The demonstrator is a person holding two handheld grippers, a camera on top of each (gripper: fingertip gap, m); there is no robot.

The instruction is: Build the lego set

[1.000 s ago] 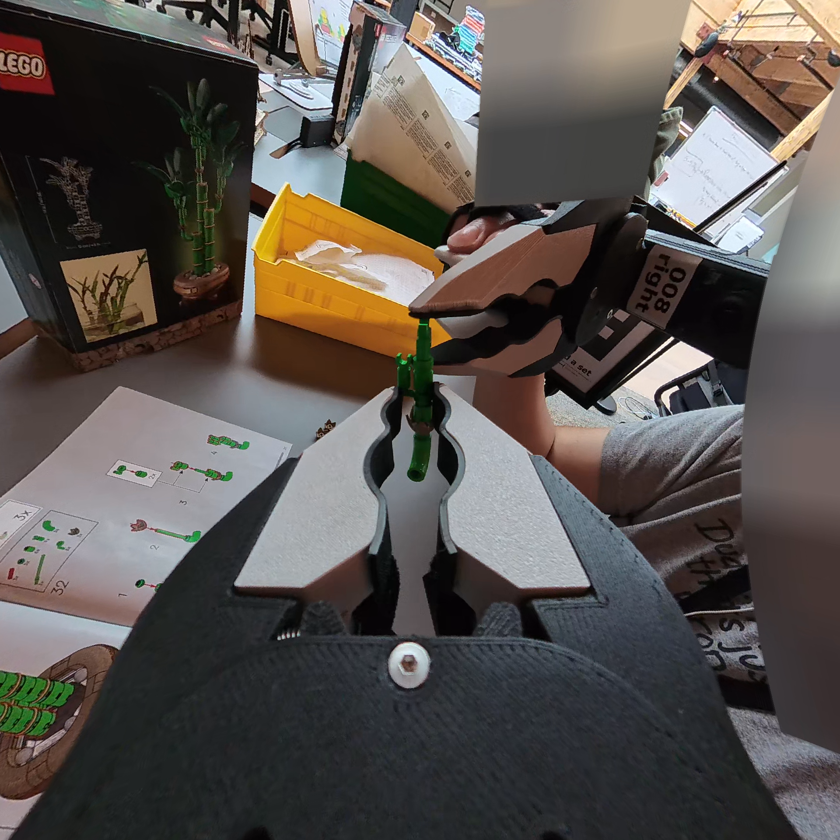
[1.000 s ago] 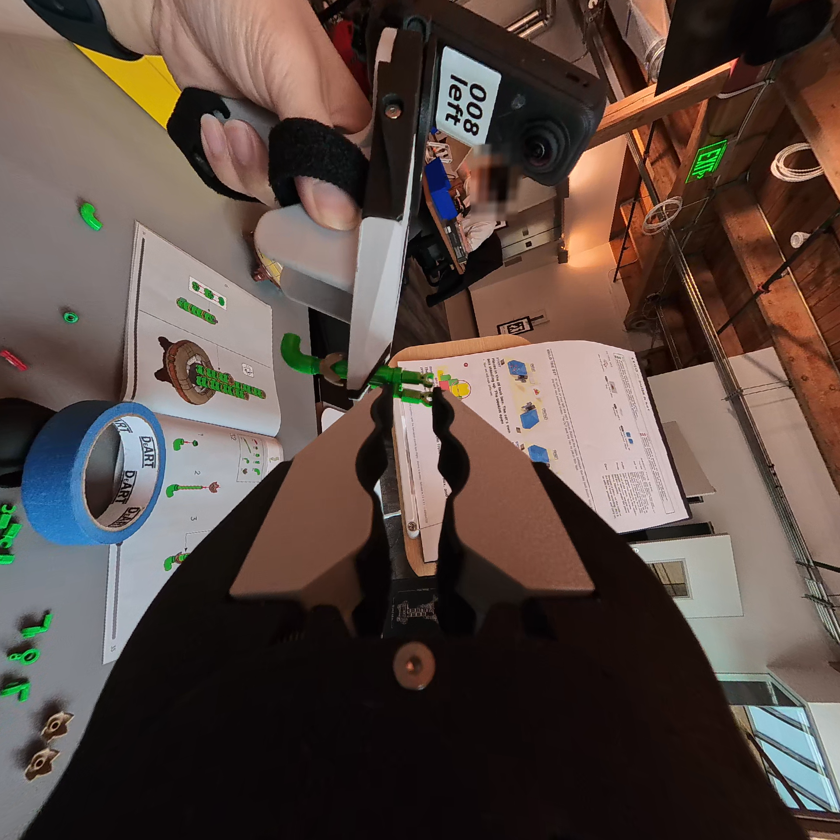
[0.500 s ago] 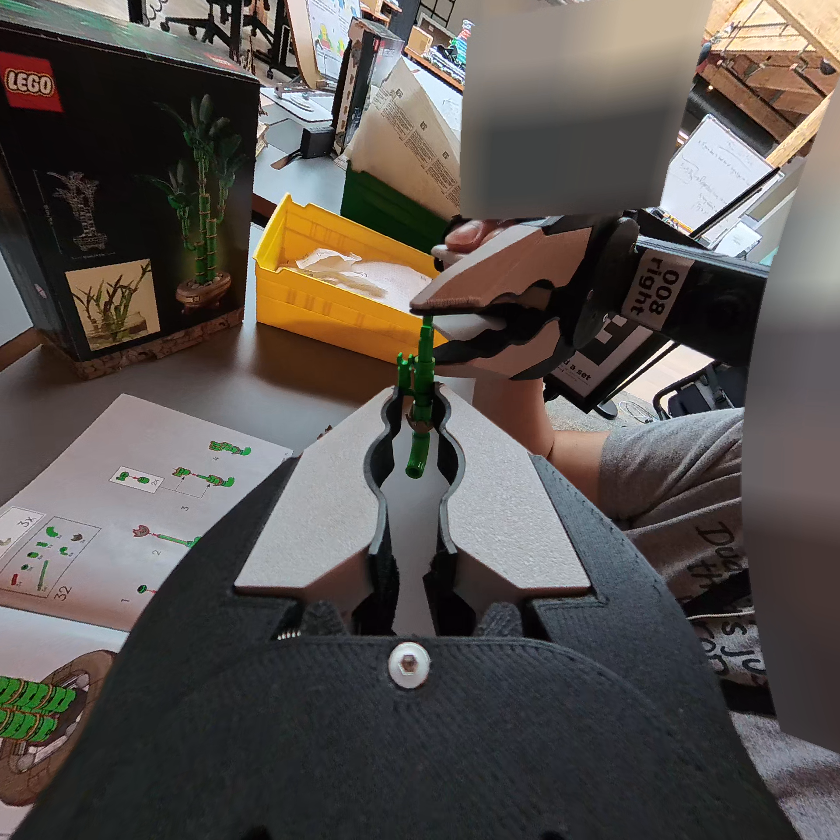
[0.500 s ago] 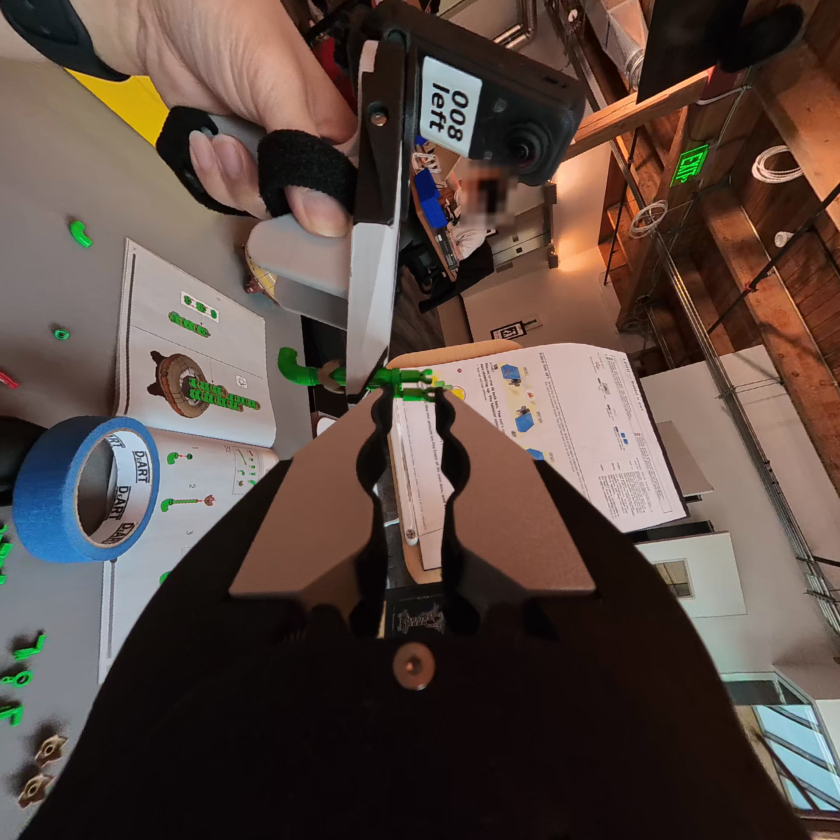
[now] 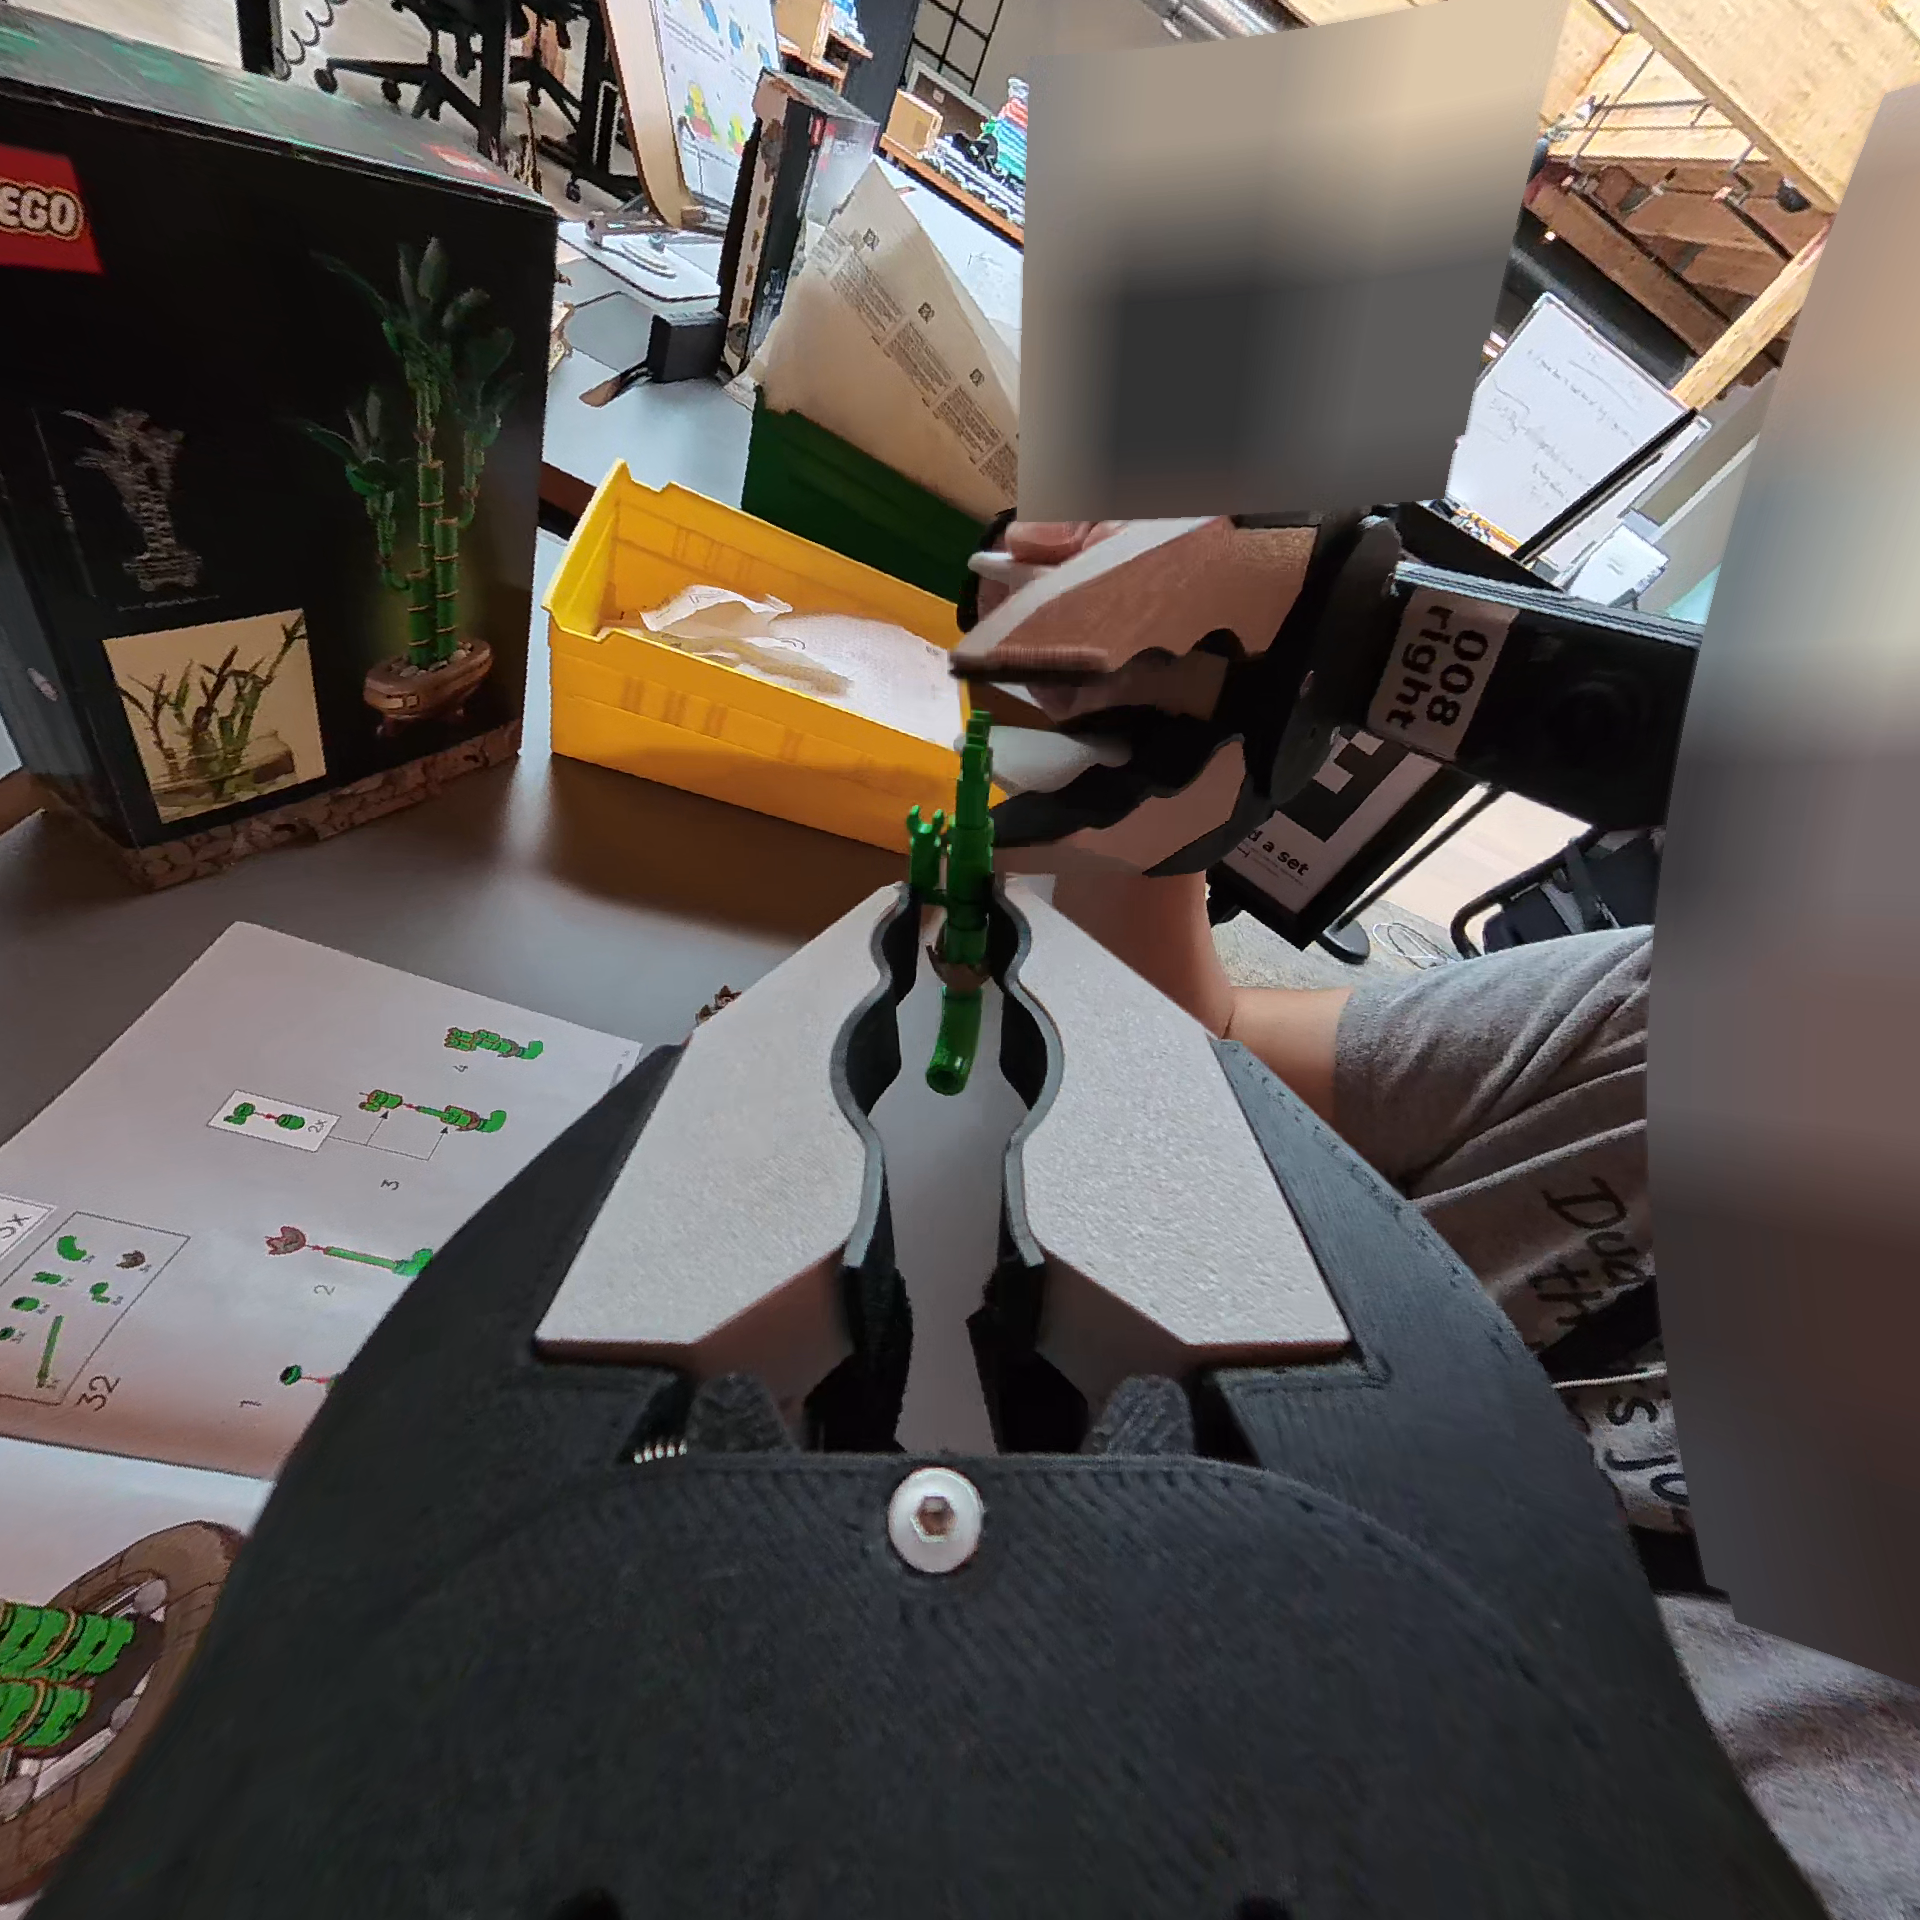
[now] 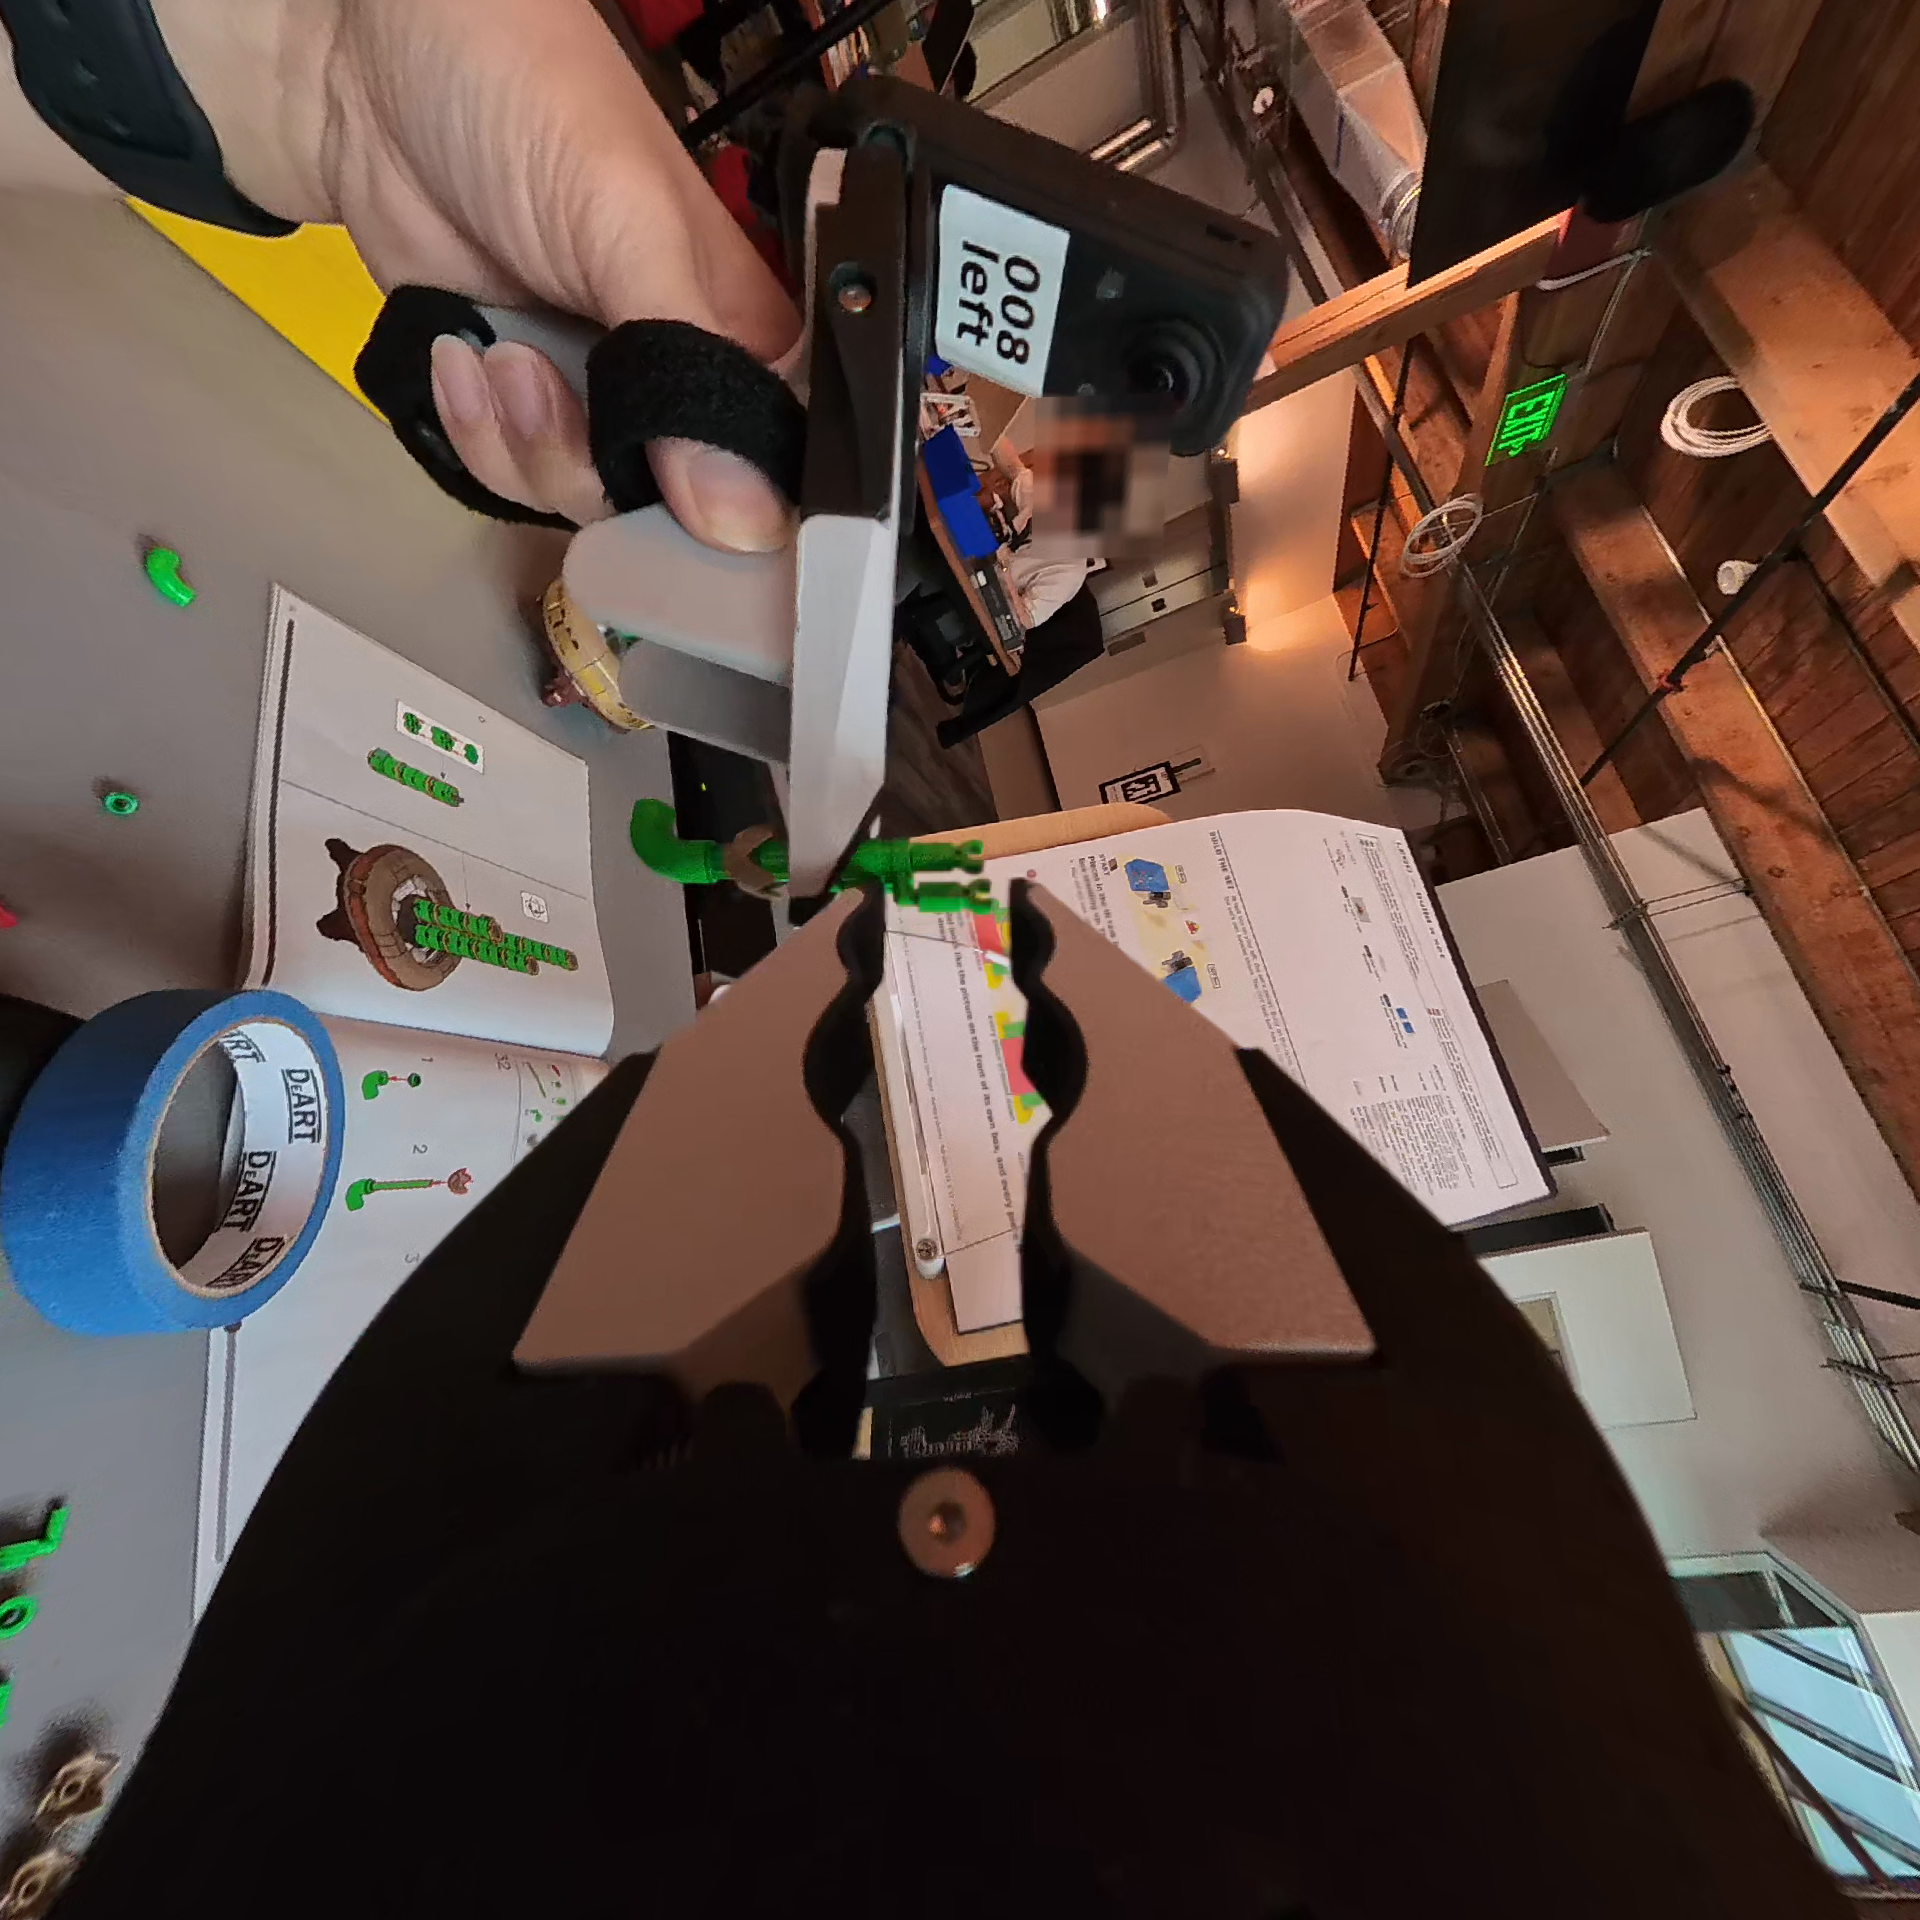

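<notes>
A thin green Lego stem (image 5: 971,831) with a small side branch and a brown collar stands upright between the tips of my left gripper (image 5: 961,906), which is shut on it. Its curved lower end hangs down between the fingers. My right gripper (image 5: 977,738) comes in from the right with its jaws apart around the stem's top end. In the right wrist view the stem (image 6: 914,860) lies crosswise in front of my right gripper (image 6: 935,899), with a gap on each side. The left gripper (image 6: 821,878) shows there edge-on, held by a hand.
The Lego box (image 5: 260,468) stands at the back left beside a yellow bin (image 5: 727,717). The open instruction booklet (image 5: 312,1122) lies on the table under my grippers. A blue tape roll (image 6: 166,1164), loose green pieces (image 6: 166,577) and brown pieces (image 6: 73,1787) lie nearby.
My right gripper's jaws have opened a little wider around the stem's top. My left gripper still holds the stem, nearly unmoved.
</notes>
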